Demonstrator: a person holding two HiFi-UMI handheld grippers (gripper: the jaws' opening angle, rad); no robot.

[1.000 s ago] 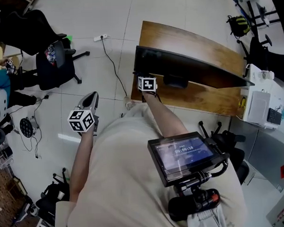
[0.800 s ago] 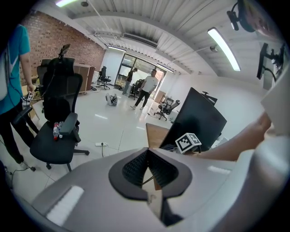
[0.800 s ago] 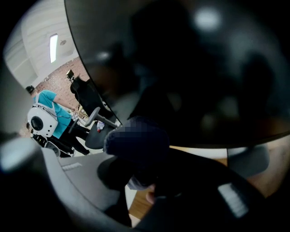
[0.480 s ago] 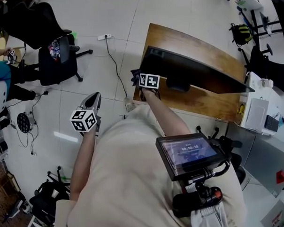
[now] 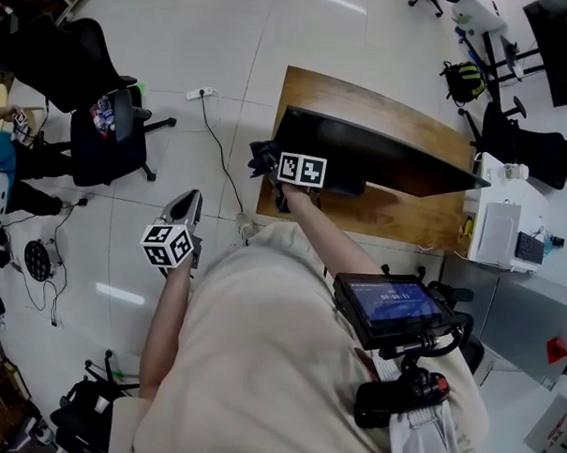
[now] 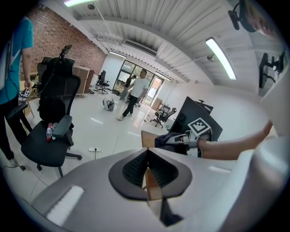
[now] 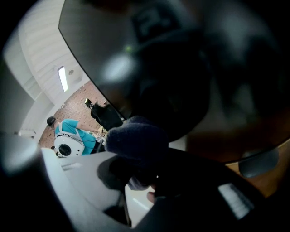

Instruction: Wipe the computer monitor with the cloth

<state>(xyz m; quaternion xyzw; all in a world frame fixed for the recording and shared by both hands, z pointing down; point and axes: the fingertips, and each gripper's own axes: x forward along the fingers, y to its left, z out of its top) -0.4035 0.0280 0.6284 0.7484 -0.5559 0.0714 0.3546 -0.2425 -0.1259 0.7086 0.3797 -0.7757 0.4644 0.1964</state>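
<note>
A black computer monitor (image 5: 374, 151) stands on a wooden desk (image 5: 391, 103). My right gripper (image 5: 272, 170) is at the monitor's left edge, shut on a dark blue cloth (image 5: 264, 156). In the right gripper view the cloth (image 7: 136, 140) bulges out of the jaws against the dark screen (image 7: 149, 59). My left gripper (image 5: 184, 208) hangs over the floor to the left of the desk, shut with nothing in it; its view shows the closed pads (image 6: 147, 170), with the cloth (image 6: 168, 139) and the monitor (image 6: 195, 118) farther off.
A black office chair (image 5: 110, 125) stands left of the desk, with a power strip (image 5: 201, 93) and cable on the tiled floor. A white cabinet (image 5: 504, 225) sits right of the desk. A person in a teal top (image 6: 16, 68) stands at far left.
My right gripper has carried the cloth up along the monitor's left edge. The left gripper has stayed about where it was.
</note>
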